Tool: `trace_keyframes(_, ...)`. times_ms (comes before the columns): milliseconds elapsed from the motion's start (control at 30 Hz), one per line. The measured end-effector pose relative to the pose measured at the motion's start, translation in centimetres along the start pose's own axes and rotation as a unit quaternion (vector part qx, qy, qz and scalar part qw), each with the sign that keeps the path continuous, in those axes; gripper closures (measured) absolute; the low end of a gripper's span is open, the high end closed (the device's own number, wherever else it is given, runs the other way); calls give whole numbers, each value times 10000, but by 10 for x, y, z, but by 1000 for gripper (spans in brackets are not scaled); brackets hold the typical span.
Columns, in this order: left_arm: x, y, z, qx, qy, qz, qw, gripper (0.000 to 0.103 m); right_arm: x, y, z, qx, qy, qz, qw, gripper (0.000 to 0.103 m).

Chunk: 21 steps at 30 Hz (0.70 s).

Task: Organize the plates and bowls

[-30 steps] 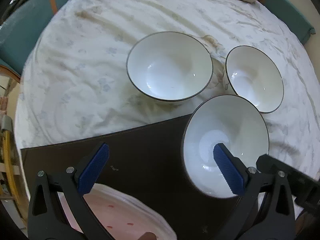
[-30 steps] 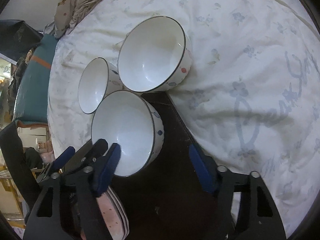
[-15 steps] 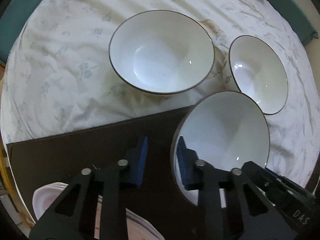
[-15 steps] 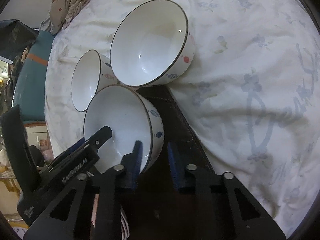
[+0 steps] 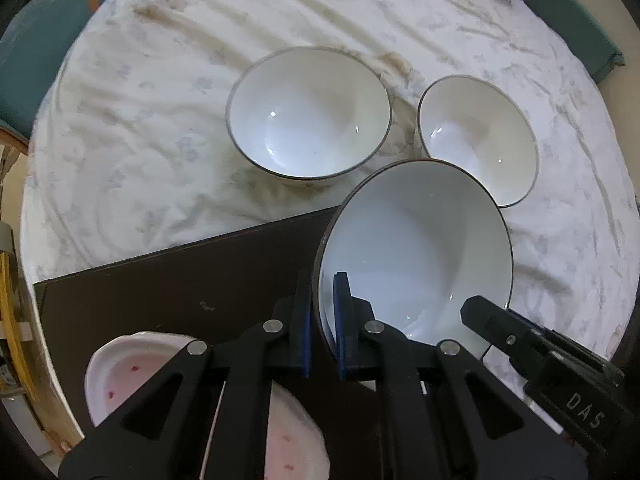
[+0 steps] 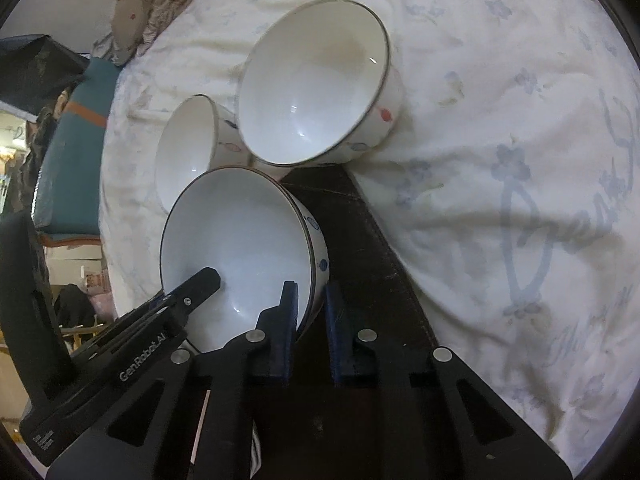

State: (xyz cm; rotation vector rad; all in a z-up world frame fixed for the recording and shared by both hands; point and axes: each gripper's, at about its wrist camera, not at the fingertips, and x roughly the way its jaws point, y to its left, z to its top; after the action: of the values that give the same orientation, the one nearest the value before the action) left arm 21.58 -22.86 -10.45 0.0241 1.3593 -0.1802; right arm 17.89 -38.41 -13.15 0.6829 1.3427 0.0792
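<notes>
The near bowl is being gripped by both grippers at once, over the dark mat that is lying on the table covered with a white cloth. The rim of this bowl is being pinched by the left gripper, with one blue pad inside the bowl and the other pad against the outer wall; its jaws have just been closing and are now being pressed on the rim. In the right wrist view the same bowl is being clamped at its opposite side by the right gripper, whose jaws have also just been closing, one finger inside and one outside on the wall with the blue dots. The bowl is being held tilted, its opening turned partly to the cameras. Whether its base is touching the mat cannot be told. Behind it, on the cloth, the large bowl and the small bowl are being left standing side by side, near each other. A pink-spotted plate is being seen at the near edge of the mat, partly hidden under the left gripper.
</notes>
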Motion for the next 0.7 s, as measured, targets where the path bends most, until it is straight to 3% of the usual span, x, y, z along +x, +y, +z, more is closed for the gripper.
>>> trace_keyframes(467, -80, 54, -54, -9, -534, -6, 9986, 95, -50, 61, -48, -906, -382, 440, 9942, 88)
trace_keyframes(700, -104, 85, -94, -118, -718, -20, 9973, 95, -51, 84, -89, -1283, -309, 560, 9897, 88)
